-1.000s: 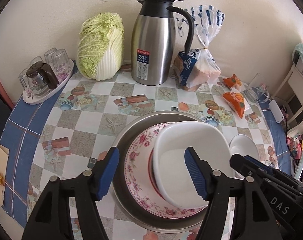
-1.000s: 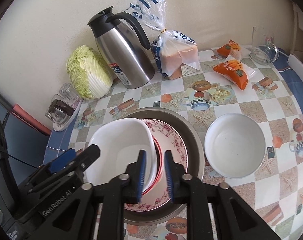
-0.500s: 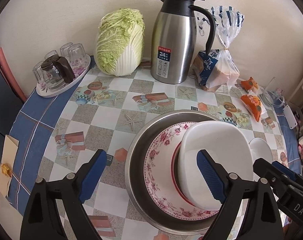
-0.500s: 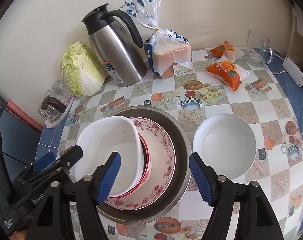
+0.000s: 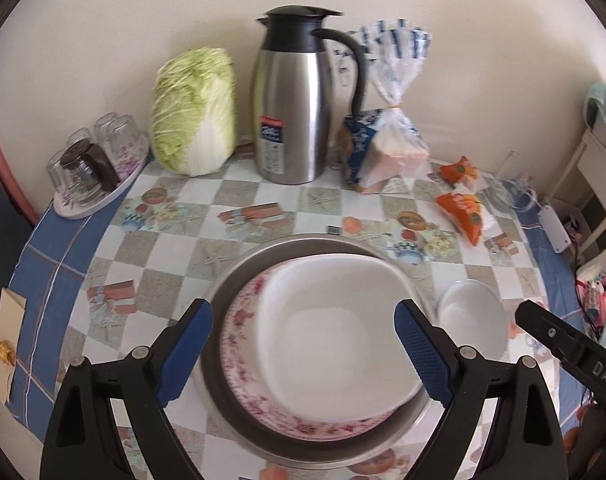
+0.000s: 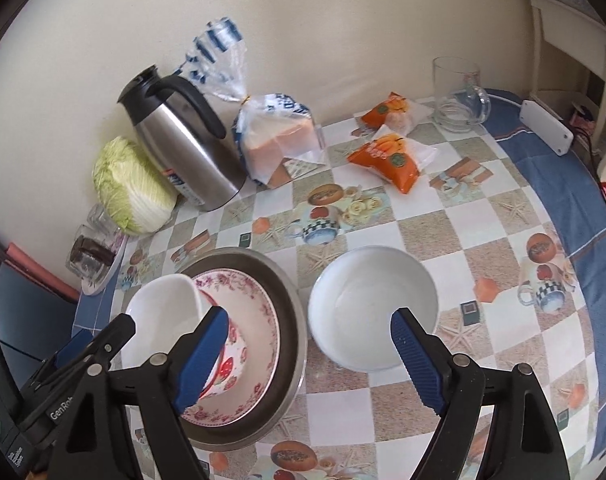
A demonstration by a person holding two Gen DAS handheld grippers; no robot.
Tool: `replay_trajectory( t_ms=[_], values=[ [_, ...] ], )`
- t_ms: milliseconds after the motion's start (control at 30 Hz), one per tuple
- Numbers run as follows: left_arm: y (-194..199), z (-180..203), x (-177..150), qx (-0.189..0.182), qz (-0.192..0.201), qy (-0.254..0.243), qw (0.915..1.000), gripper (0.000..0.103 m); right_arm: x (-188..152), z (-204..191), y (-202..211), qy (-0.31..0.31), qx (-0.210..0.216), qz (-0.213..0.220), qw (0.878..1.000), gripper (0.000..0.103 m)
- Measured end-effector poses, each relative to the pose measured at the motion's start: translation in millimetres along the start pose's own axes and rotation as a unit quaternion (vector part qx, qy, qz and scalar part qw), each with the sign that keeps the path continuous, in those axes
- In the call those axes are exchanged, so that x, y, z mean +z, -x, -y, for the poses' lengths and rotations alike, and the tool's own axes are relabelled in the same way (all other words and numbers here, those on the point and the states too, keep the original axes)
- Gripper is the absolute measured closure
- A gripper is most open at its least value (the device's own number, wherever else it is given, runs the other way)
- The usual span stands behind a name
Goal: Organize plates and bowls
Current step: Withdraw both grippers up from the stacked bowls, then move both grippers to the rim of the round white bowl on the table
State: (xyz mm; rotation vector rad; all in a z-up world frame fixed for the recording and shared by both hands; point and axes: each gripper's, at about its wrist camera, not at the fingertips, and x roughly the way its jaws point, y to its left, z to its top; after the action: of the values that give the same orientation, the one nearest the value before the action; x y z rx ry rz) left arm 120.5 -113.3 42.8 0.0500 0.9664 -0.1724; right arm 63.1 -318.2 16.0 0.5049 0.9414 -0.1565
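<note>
Right wrist view: square white bowl (image 6: 159,320) stacked on floral plate (image 6: 259,320); round white bowl (image 6: 373,312) at 3 o'clock remains unstacked. Both tongs, right tongs (image 6: 309,354) and left tongs (image 5: 303,354), have just been opening; spread, empty.

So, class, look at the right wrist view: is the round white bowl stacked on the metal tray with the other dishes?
No, the round white bowl sits alone on the tablecloth, beside the metal tray.
</note>
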Motion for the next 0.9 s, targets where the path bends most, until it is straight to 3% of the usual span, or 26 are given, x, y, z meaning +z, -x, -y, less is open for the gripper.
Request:
replay_trajectory(
  t_ms=[433, 767, 900],
  values=[
    [1.0, 74.5, 5.2, -0.068, 0.011, -0.038, 0.9969, 0.011, 10.2, 82.1, 16.9, -0.066, -0.053, 0.02, 0.996, 0.017],
    [-28.1, 112.3, 6.9, -0.085, -0.004, -0.069, 0.994, 0.011, 4.8, 105.0, -18.9, -0.079, -0.067, -0.016, 0.995, 0.017],
    [-43.9, 122.1, 2.5, -0.08, -0.019, -0.082, 0.9932, 0.032, 1.7, 108.2, -37.5, -0.077, -0.077, -0.034, 0.994, 0.017]
  ],
)
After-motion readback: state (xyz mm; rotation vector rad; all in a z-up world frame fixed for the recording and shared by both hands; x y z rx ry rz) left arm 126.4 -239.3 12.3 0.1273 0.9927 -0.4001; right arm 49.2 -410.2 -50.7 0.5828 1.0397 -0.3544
